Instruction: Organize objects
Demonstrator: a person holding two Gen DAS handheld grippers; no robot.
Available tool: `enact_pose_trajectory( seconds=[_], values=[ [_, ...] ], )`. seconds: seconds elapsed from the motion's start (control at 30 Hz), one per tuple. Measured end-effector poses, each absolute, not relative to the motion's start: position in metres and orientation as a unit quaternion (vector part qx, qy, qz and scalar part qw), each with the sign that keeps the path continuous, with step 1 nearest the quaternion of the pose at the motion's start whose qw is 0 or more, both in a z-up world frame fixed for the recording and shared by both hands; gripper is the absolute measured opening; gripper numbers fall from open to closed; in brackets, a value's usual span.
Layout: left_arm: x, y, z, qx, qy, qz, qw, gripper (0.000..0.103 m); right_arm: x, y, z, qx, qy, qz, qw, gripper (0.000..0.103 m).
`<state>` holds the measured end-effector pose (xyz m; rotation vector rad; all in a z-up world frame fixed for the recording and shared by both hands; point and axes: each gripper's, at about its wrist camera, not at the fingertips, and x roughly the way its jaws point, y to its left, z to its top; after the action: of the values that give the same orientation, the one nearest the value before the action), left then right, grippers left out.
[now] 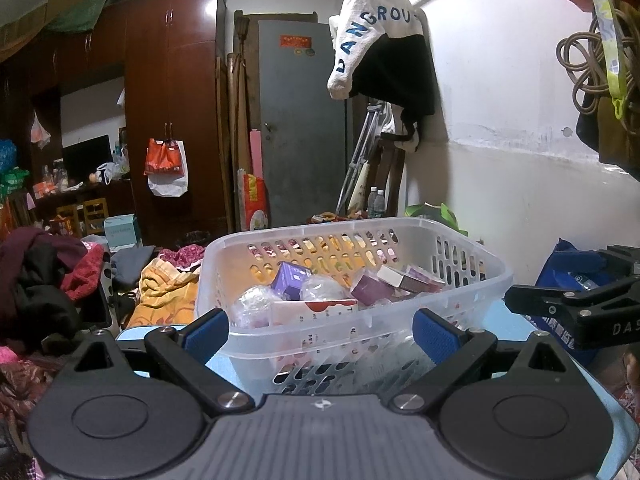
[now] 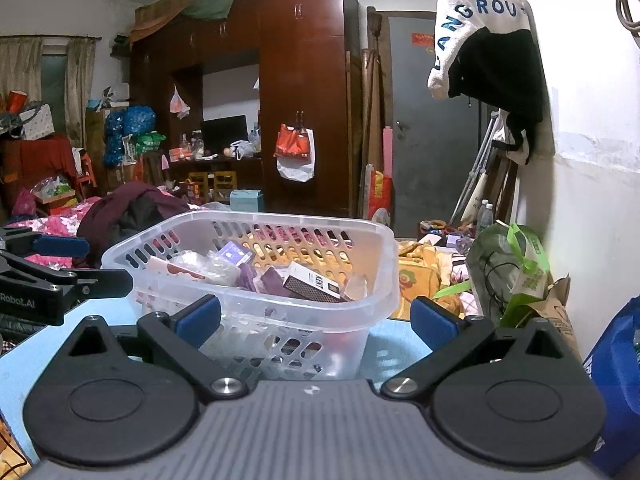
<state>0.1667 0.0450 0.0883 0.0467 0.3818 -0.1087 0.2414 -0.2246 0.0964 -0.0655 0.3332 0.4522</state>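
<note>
While both jaws gape empty, the basket (image 1: 460,276) sits between.

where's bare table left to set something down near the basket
Bare blue tabletop shows right of the clear basket, up to the green bag and blue bag. A narrower bare strip lies left of it. The basket is crowded with boxes and wrapped packets.
</note>
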Motion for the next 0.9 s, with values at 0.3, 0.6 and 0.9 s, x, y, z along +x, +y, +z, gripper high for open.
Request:
enact_pose_trajectory(
  seconds=[0.3, 0.6, 0.9],
  values=[
    [0.1679, 0.0449, 0.0848, 0.021, 0.193, -0.054, 0.979, 0.1, 0.2413, -0.2265, 0.0965, -0.029, 0.164, 0.221, 0.961, 0.103],
    [0.1687, 0.0441, 0.0825, 0.018, 0.195, -0.056, 0.979, 0.1, 0.2411, -0.2263, 0.097, -0.029, 0.164, 0.223, 0.96, 0.103],
    [0.1688, 0.0455, 0.0817, 0.016, 0.194, -0.055, 0.979, 0.1, 0.2402, -0.2253, 0.0968, -0.028, 0.166, 0.223, 0.96, 0.103]
  ],
)
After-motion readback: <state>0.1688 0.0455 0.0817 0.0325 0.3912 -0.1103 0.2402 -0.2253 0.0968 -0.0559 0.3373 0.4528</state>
